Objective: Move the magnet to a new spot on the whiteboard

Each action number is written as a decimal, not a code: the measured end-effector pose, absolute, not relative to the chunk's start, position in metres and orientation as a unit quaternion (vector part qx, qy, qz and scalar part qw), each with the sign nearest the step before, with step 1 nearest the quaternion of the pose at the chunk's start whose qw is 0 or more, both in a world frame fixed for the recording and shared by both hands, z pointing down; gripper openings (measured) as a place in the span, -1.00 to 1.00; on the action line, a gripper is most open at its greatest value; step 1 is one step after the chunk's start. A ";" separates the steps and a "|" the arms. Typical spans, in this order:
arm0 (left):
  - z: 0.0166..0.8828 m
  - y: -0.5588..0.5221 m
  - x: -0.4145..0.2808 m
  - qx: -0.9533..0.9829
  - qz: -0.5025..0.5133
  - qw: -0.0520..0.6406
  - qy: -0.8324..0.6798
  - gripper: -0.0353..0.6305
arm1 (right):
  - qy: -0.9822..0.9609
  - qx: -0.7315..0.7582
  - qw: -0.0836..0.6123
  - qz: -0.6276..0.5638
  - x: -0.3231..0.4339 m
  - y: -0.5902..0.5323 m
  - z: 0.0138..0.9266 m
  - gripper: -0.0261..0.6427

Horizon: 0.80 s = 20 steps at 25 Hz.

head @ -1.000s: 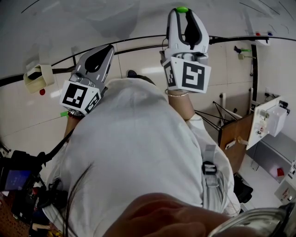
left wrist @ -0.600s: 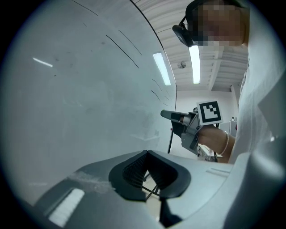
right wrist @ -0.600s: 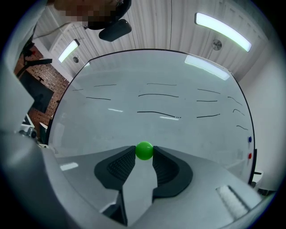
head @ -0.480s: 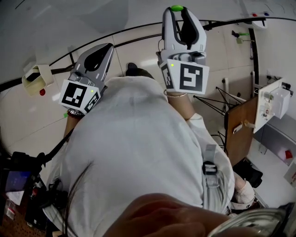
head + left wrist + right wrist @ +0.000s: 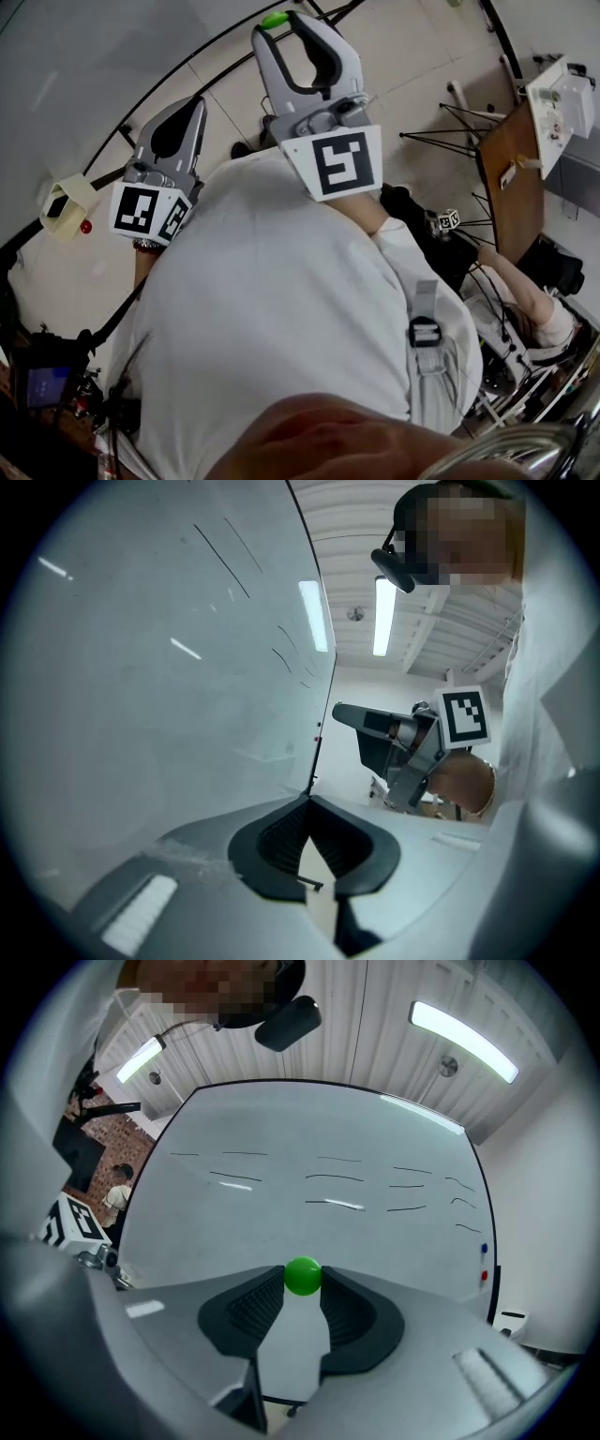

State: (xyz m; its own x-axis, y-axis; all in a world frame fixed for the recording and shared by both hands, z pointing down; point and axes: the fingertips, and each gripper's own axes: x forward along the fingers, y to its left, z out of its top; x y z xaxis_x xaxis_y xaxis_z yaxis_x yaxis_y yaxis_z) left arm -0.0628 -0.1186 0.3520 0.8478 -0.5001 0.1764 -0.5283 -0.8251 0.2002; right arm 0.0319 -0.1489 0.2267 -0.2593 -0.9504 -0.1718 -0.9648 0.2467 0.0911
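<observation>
A small green ball magnet [image 5: 302, 1276] is pinched between the tips of my right gripper [image 5: 302, 1279], which is shut on it just in front of the whiteboard [image 5: 309, 1213]. In the head view the magnet [image 5: 275, 19] shows at the top, at the tip of the right gripper [image 5: 281, 21], near the whiteboard [image 5: 84, 56]. My left gripper [image 5: 192, 103] is raised to the left, lower than the right one. Its jaws meet at the tips [image 5: 309, 801] with nothing between them, beside the whiteboard [image 5: 141, 667]. The right gripper [image 5: 384, 738] also shows in the left gripper view.
Faint pen strokes cross the board. A blue magnet [image 5: 484, 1250] and a red magnet [image 5: 484, 1276] sit at its right edge. A beige holder [image 5: 64, 202] and a red dot [image 5: 86, 226] lie at the left. A wooden panel [image 5: 511, 178], a tripod [image 5: 450, 122] and a seated person [image 5: 525, 295] are at the right.
The head view has swung round, so the board's edge now runs steeply. The right gripper, still holding the green magnet, has shifted left in the view. The left gripper stays shut.
</observation>
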 end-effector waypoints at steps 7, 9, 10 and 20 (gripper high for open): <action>0.354 -0.129 -0.027 0.972 0.076 0.108 -0.193 -0.88 | 0.772 -0.629 0.062 0.066 0.037 -0.133 0.236 -0.56; 0.356 -0.135 -0.016 0.976 0.078 0.107 -0.174 -0.88 | 0.765 -0.639 0.055 0.057 0.043 -0.132 0.243 -0.56; 0.357 -0.135 -0.013 0.976 0.078 0.108 -0.170 -0.88 | 0.763 -0.642 0.052 0.055 0.046 -0.129 0.245 -0.56; 0.346 -0.107 -0.056 0.962 0.052 0.111 -0.245 -0.88 | 0.791 -0.608 0.014 0.057 0.045 -0.102 0.237 -0.56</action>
